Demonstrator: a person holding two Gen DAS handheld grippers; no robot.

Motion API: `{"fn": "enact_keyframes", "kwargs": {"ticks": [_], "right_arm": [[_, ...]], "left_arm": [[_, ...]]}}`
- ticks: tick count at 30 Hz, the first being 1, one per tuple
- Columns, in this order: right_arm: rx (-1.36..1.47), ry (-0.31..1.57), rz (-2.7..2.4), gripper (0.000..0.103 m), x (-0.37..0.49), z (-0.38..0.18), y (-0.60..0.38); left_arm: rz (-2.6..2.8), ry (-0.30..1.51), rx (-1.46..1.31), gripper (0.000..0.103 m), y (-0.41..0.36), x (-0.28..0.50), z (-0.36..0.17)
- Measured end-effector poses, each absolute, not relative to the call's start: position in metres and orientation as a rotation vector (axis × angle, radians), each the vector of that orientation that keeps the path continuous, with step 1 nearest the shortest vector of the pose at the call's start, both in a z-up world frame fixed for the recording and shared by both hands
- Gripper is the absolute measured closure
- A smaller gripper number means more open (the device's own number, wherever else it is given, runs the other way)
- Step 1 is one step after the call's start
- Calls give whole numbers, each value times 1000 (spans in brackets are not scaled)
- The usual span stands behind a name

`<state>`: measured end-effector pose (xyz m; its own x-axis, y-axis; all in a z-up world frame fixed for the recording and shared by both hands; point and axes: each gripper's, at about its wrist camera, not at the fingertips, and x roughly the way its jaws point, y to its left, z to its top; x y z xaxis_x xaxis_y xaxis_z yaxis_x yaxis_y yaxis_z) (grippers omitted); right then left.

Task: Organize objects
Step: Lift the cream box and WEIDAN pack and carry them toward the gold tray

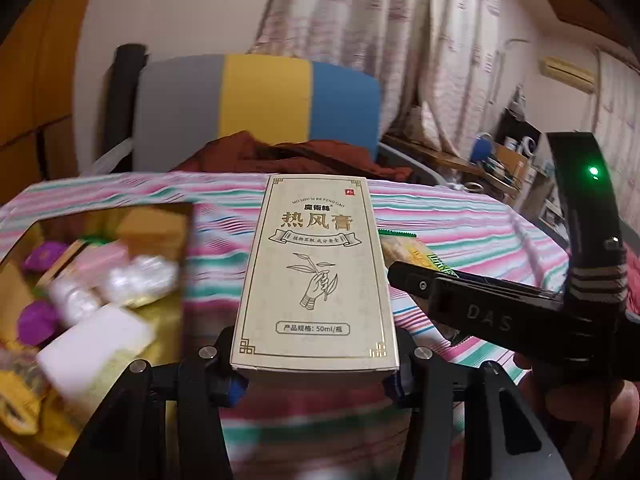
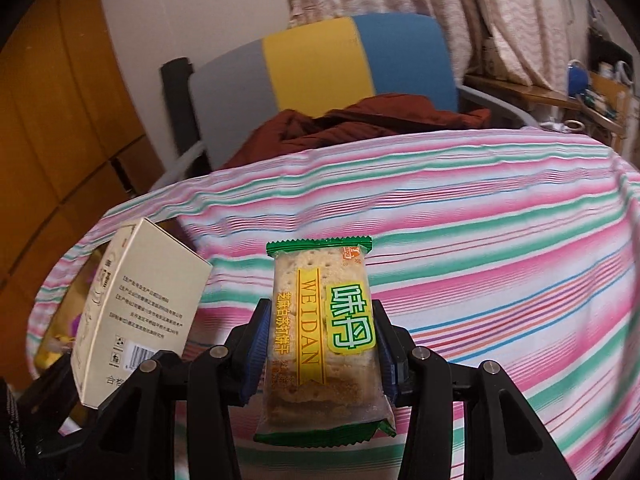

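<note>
Left tongs [image 1: 316,380] pinch a cream cardboard carton [image 1: 316,276]; right tongs [image 2: 318,354] clamp a green-edged plastic cracker packet [image 2: 320,336]. Held side by side above the striped worktop [image 2: 500,240], carton and packet could collide and slip.

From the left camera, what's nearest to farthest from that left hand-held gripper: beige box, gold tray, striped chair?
1. Beige cardboard box: clamped in the left hand-held gripper.
2. Gold tray: left, on the table.
3. Grey-yellow-blue striped chair: behind the table.
</note>
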<state>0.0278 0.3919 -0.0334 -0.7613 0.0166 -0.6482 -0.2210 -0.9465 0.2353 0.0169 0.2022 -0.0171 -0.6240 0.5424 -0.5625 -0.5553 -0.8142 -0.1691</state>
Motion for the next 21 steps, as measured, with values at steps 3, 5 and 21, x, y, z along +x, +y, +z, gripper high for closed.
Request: {"fn": "enact_keyframes", "kwargs": {"ticks": [3, 5, 21], "right_arm": [[-1047, 447, 2849, 56, 22, -28, 368], [-1060, 435, 2887, 56, 18, -23, 351], [-1180, 367, 3091, 56, -21, -5, 236]], "left_arm": [[2411, -31, -857, 51, 174, 13, -14], [2430, -59, -876, 51, 159, 11, -12], [2615, -171, -971, 51, 51, -48, -4]]}}
